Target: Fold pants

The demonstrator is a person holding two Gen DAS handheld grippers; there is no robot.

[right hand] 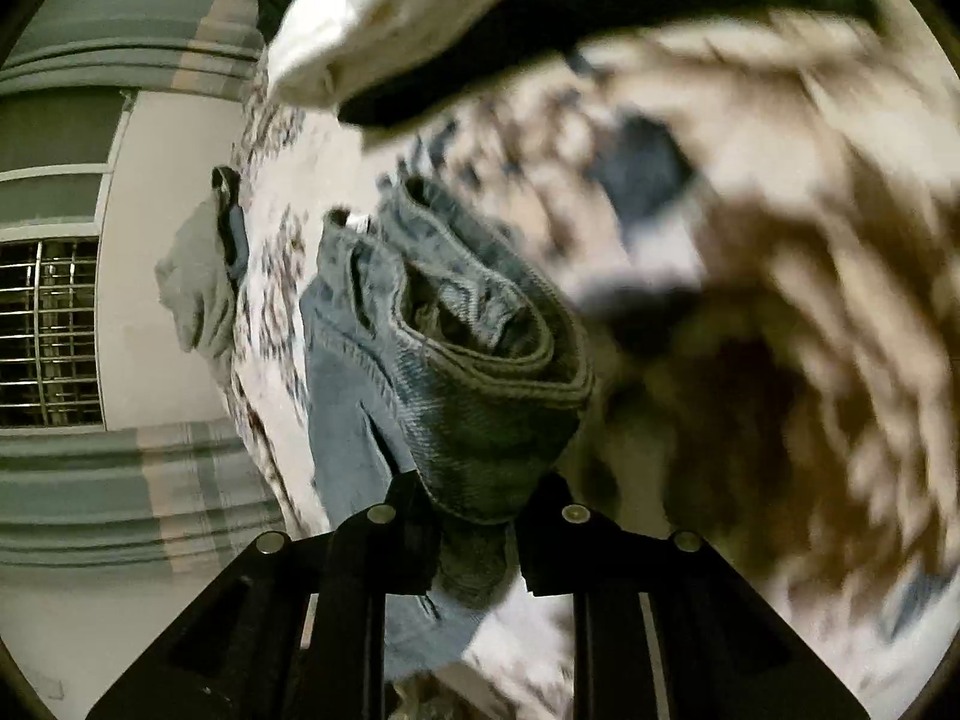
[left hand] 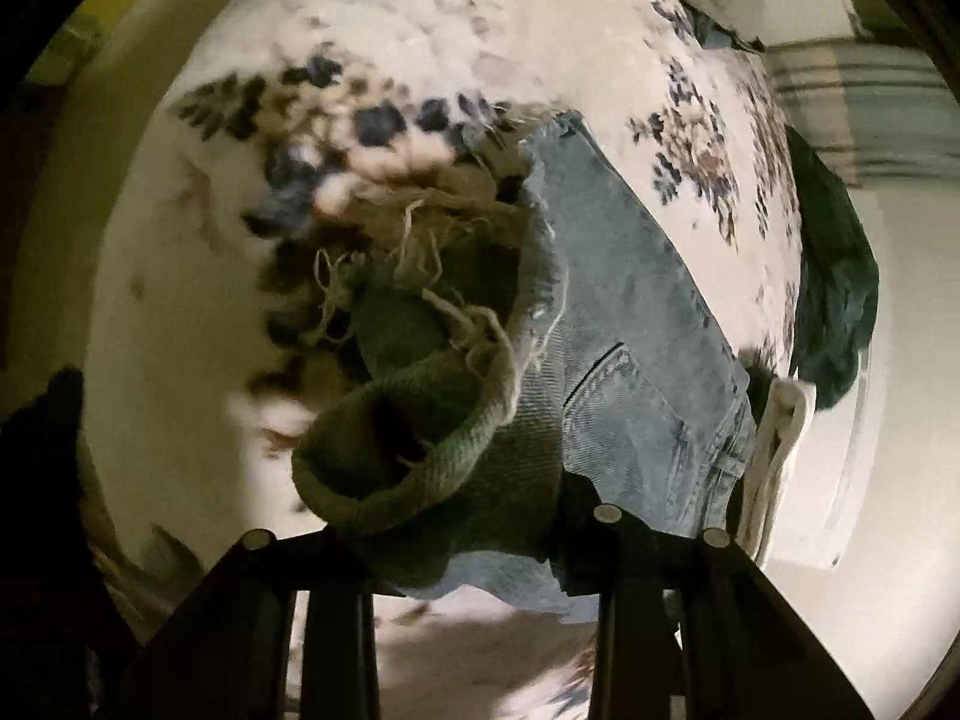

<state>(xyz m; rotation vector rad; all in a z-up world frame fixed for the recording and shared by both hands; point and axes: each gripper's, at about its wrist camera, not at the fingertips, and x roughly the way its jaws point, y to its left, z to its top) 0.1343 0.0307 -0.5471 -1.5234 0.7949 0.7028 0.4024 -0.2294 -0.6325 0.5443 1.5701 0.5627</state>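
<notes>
Light blue jeans (left hand: pixel 630 312) lie on a floral bedsheet (left hand: pixel 420 30). My left gripper (left hand: pixel 474 546) is shut on a frayed leg hem (left hand: pixel 420 420) of the jeans, lifted and curled toward the camera. In the right wrist view my right gripper (right hand: pixel 480 540) is shut on a bunched fold of the jeans (right hand: pixel 480 372), the waistband end; the rest of the denim (right hand: pixel 342 372) hangs down to the sheet (right hand: pixel 282 276). Both views are blurred by motion.
A dark green garment (left hand: pixel 834 300) and a white cloth (left hand: pixel 780 444) lie at the bed's right edge. A grey garment (right hand: pixel 198 294) hangs off the bed's far side. A white pillow (right hand: pixel 390 12), striped curtains (right hand: pixel 120 30) and a barred window (right hand: pixel 48 330) stand behind.
</notes>
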